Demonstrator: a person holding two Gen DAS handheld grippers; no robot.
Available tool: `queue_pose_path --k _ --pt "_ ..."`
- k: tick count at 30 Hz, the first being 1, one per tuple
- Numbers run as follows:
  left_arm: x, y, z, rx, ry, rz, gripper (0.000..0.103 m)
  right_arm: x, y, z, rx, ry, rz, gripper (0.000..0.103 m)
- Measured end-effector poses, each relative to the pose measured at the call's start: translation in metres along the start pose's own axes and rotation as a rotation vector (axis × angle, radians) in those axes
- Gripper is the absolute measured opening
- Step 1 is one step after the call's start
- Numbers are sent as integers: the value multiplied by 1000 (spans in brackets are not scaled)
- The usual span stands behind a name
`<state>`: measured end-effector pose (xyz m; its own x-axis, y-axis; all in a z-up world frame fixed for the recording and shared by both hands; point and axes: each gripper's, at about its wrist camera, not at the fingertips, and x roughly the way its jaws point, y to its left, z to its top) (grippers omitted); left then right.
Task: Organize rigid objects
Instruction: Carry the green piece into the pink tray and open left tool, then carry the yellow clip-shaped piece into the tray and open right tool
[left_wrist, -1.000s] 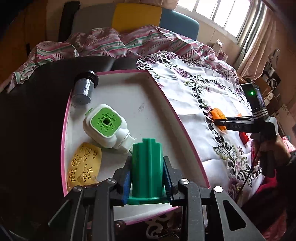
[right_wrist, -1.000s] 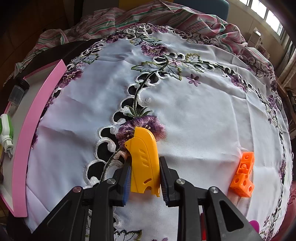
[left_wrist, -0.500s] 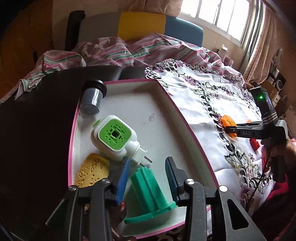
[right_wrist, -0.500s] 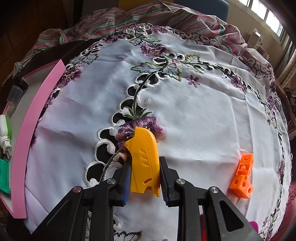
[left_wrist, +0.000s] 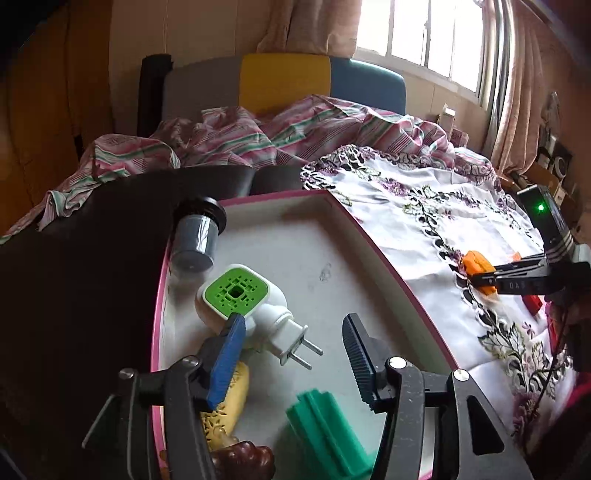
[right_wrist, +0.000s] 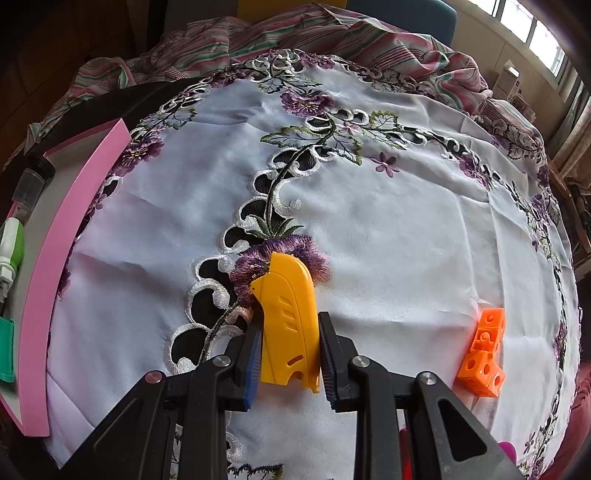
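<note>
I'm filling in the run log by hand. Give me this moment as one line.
left gripper: jaws opening, empty | green block: lying in pink tray | right gripper: shut on yellow piece on tablecloth

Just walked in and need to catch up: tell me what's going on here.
A person is sorting small hard objects into a pink-rimmed tray. The left gripper is opening above the green plastic block, which lies free in the tray beside a plug-in unit, a dark capped vial and a yellow patterned piece. The right gripper is closed on a yellow plastic piece on the embroidered tablecloth. An orange cube cluster waits nearby.
</note>
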<state>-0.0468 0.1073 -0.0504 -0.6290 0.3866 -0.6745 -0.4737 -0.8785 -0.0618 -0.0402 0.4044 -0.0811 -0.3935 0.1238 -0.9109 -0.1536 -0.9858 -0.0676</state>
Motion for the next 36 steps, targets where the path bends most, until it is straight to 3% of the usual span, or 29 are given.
queue_pose_path --k 9,14,19,27,36 --pt "19 14 14 -2 -34 8 56 0 -1 5 8 -10 -1 26" --pt "10 17 13 -40 -23 -14 57 -2 -3 8 24 -15 2 26" --pt "-4 19 10 -65 6 29 57 -26 6 19 58 -72 26 26" --pt "-37 32 7 -143 3 91 64 -71 99 46 -59 -184 206 26" --pt "-60 48 -3 -197 -1 142 66 -62 185 52 -153 -162 306 26"
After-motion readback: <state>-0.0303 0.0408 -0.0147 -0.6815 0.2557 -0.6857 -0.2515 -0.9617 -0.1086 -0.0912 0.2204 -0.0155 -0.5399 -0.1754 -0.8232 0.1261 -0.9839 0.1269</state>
